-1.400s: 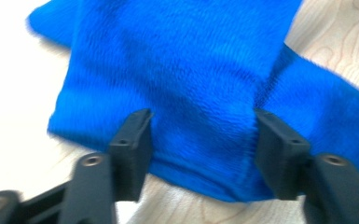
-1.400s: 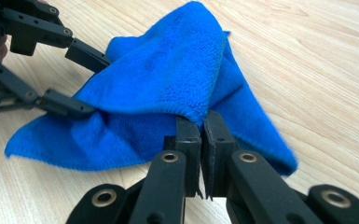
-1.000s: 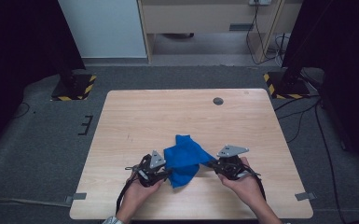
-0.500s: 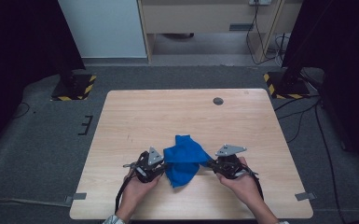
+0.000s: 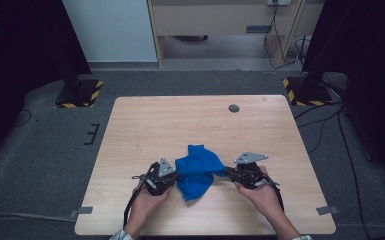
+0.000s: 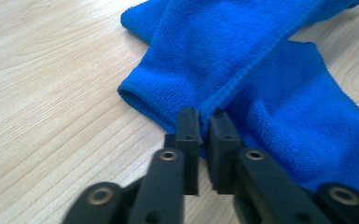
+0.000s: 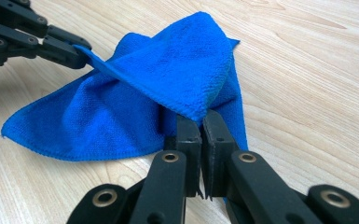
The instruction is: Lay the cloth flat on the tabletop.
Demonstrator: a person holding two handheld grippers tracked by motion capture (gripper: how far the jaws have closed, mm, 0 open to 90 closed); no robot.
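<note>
Both grippers, left and right, clamped on crumpled blue terry cloth (left just closed), lower centre of pale wooden table; grey carpet around.

Blue cloth cut off at top, right edges.

**Bright worktop, dark surround**

From the high view, even overhead light falls on the pale worktop, while both sides of the room sink into near black. Shadows are soft and short. The high view is slightly soft overall. In both gripper views the near jaws blur, and the blue cloth shows crisp weave.
</note>
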